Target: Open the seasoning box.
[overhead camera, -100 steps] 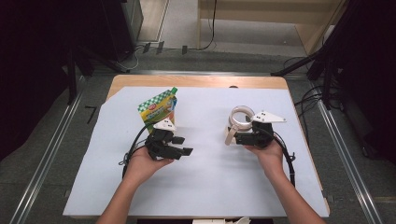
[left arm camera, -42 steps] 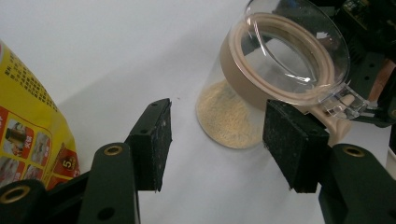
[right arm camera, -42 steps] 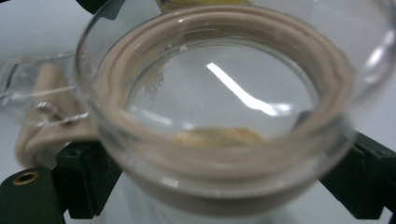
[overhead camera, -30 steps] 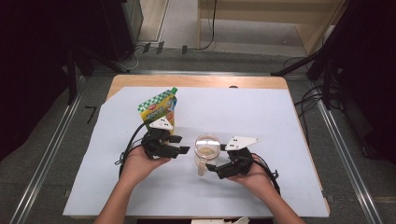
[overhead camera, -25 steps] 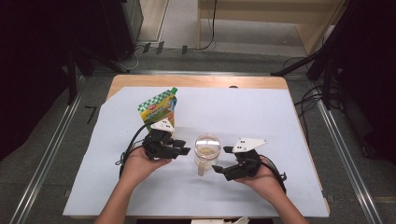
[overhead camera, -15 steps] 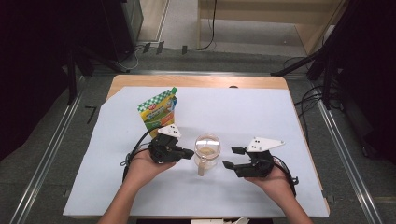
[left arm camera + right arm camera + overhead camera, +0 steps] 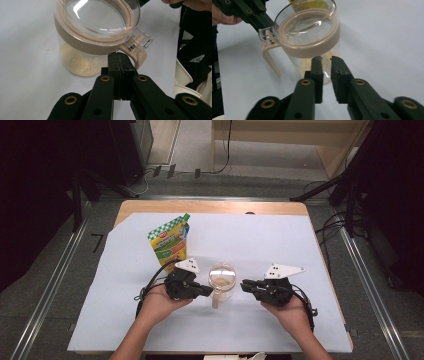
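Since the earliest frame you have carried the clear jar (image 7: 222,281) from the right of the sheet to the centre, set it down, and drawn your right gripper (image 7: 246,285) back; the jar now stands alone at lower centre of the high view. Your left gripper (image 7: 207,291) has slid in from the left, and its jaws have just been closing: in the left gripper view they meet pad to pad with nothing between them, tips right at the beige handle (image 7: 139,55) below the clasp. The right jaws have also just been closing, with only a thin slit left and empty, just short of the glass in the right gripper view.

The step in hand looks like working the lid (image 7: 96,23). To do it well, steady the jar body before you push on the clear clasp (image 7: 140,40), or the light jar may skid on the smooth sheet; press near the clasp rather than on the thin handle.

The jar is a see-through cylinder with a beige collar, a clear domed lid seated on top, a beige loop handle at one side, and a shallow layer of pale tan grains (image 7: 327,61) at the bottom.

Beyond it, a green and yellow pouch (image 7: 170,239) lies upper left on the white sheet (image 7: 280,245) covering the wooden table (image 7: 210,206).
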### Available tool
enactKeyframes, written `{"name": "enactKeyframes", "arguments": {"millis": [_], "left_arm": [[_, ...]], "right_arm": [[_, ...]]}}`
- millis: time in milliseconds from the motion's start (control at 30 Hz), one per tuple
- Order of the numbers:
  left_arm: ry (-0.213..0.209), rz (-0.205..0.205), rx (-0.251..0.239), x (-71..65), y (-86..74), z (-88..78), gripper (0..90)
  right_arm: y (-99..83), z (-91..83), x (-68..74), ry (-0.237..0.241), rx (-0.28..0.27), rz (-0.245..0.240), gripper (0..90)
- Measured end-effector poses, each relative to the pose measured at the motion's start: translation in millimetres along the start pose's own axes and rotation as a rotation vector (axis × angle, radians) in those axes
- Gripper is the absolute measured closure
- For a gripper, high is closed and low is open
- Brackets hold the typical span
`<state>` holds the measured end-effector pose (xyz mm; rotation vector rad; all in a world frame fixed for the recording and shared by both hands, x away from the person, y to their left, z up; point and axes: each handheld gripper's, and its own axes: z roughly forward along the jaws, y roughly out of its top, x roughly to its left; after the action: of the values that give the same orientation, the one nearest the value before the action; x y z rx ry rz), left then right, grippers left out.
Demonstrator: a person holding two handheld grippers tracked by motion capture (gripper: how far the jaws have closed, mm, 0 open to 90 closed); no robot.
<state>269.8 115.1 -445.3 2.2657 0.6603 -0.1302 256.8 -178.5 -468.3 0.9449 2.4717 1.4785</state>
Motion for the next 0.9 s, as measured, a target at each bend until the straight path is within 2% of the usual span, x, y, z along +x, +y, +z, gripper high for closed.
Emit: {"name": "enactKeyframes", "arguments": {"millis": [67, 467, 633, 900], "left_arm": [[0.003, 0.002, 0.005, -1.0, -0.5, 1.5, 90.0], [0.018, 0.017, 0.011, -6.6, 1.2, 6.0, 90.0], [0.023, 0.02, 0.012, -8.7, 2.4, 7.9, 90.0], [0.003, 0.038, 0.0, -16.2, 6.1, 16.6, 90.0]], "right_arm": [[1.3, 2.3, 3.3, 0.014, 0.003, -0.016, 90.0], [1.9, 10.6, 14.5, 0.037, 0.016, -0.046, 90.0], [1.4, 9.8, 13.5, 0.034, 0.016, -0.046, 90.0], [0.4, 7.2, 6.2, 0.011, 0.013, -0.028, 90.0]]}}
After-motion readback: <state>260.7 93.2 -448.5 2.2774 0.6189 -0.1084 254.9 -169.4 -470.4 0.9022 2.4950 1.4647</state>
